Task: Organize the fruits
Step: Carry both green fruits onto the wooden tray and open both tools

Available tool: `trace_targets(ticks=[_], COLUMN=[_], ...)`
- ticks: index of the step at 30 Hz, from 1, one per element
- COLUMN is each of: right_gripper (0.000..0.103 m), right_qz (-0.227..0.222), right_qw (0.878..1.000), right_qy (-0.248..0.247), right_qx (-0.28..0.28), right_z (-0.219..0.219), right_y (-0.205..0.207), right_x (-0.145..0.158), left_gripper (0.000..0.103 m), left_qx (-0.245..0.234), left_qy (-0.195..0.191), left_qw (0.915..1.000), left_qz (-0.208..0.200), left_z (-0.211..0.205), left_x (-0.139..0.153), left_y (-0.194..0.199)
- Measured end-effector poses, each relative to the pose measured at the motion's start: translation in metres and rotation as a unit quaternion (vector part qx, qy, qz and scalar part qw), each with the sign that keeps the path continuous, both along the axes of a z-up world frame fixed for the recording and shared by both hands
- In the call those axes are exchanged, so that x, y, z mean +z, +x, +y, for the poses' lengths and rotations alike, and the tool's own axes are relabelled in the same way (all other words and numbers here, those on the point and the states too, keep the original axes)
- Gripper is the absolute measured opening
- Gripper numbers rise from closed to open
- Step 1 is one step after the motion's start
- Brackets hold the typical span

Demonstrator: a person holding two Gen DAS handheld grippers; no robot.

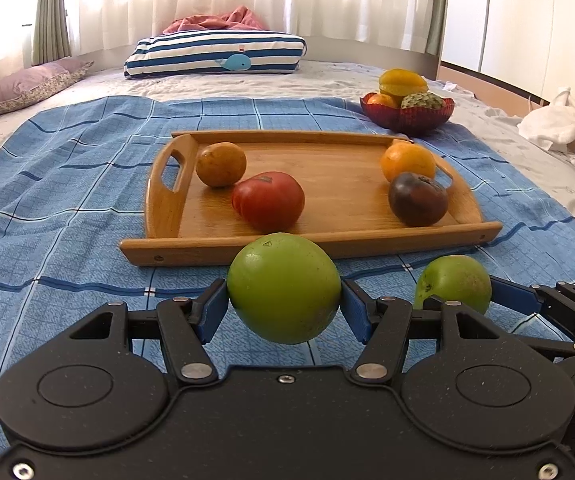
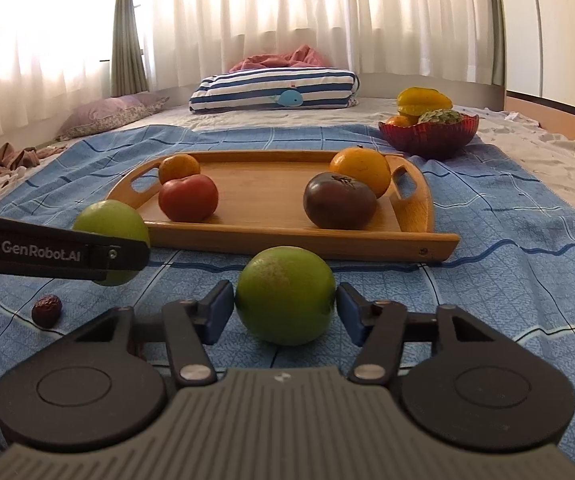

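Left gripper (image 1: 285, 306) clamps a smooth round green fruit (image 1: 284, 288) clear of the blue checked bedspread (image 1: 67, 200) before the wooden tray's (image 1: 327, 242) near edge, while right gripper (image 2: 285, 310) brackets a duller green fruit (image 2: 285, 295), pad contact indistinct, sunlit curtains (image 2: 267, 8) behind.

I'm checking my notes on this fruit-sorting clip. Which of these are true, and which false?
1. The wooden tray holds four fruits. True.
2. The left tongs grip a green fruit. True.
3. The red bowl is empty. False: it holds fruit, with a yellow one on top.
4. The red tomato lies on the cloth outside the tray. False: it lies on the tray.
5. A second green fruit sits between the right tongs. True.
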State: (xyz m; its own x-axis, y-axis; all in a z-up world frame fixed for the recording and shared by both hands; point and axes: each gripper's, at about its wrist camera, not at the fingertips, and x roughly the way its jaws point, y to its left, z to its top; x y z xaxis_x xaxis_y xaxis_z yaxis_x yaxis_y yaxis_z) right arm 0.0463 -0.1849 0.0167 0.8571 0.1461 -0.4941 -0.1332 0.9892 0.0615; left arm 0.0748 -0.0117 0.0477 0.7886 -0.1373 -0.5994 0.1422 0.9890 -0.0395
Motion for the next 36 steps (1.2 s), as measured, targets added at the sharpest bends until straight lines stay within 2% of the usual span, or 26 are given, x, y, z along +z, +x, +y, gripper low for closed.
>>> trace_targets(ticks=[12, 15, 16, 17, 18, 19, 20, 21, 23, 25, 27, 29, 36], right_gripper=[0.058, 0.053, 0.034, 0.008, 0.015, 0.018, 0.036, 0.046, 0.051, 0.054, 0.065, 0.071, 0.075], right_qz=[-0.005, -0.017, -0.024, -0.034, -0.036, -0.032, -0.023, -0.022, -0.006, -0.013, -0.022, -0.024, -0.011], right_qw=[0.999, 0.999, 0.998, 0.998, 0.998, 0.998, 0.999, 0.999, 0.999, 0.999, 0.999, 1.000, 0.999], right_qy=[0.034, 0.037, 0.038, 0.036, 0.029, 0.019, 0.011, 0.015, 0.023, 0.028, 0.020, 0.014, 0.029], right_qx=[-0.019, -0.028, -0.033, -0.040, -0.048, -0.048, -0.035, -0.040, -0.043, -0.036, -0.027, -0.014, 0.020], right_z=[-0.009, -0.014, -0.017, -0.019, -0.020, -0.021, -0.022, -0.024, -0.028, -0.030, -0.027, -0.021, -0.005], right_y=[0.000, 0.001, 0.001, 0.001, 0.003, 0.007, 0.013, 0.015, 0.019, 0.012, 0.004, 0.001, 0.000], right_x=[0.007, 0.014, 0.017, 0.022, 0.027, 0.030, 0.033, 0.033, 0.029, 0.024, 0.023, 0.022, 0.016], left_gripper=[0.059, 0.059, 0.059, 0.059, 0.059, 0.059, 0.059, 0.059, 0.059, 0.059, 0.059, 0.059, 0.059], left_qx=[0.028, 0.036, 0.040, 0.043, 0.047, 0.051, 0.056, 0.059, 0.060, 0.057, 0.056, 0.057, 0.056], left_qy=[-0.001, 0.002, 0.004, 0.005, 0.005, 0.005, 0.004, 0.001, -0.005, -0.006, -0.004, -0.007, -0.012], left_qw=[0.9993, 0.9987, 0.9985, 0.9982, 0.9980, 0.9978, 0.9976, 0.9975, 0.9975, 0.9977, 0.9979, 0.9980, 0.9981], left_qz=[-0.025, -0.035, -0.038, -0.041, -0.042, -0.042, -0.041, -0.040, -0.038, -0.037, -0.032, -0.026, -0.023], left_z=[0.018, 0.024, 0.025, 0.027, 0.029, 0.031, 0.032, 0.033, 0.037, 0.038, 0.037, 0.037, 0.036], left_x=[0.016, 0.022, 0.024, 0.025, 0.025, 0.026, 0.026, 0.026, 0.025, 0.023, 0.020, 0.016, 0.014], left_y=[0.014, 0.022, 0.025, 0.028, 0.032, 0.035, 0.039, 0.041, 0.043, 0.043, 0.044, 0.046, 0.047])
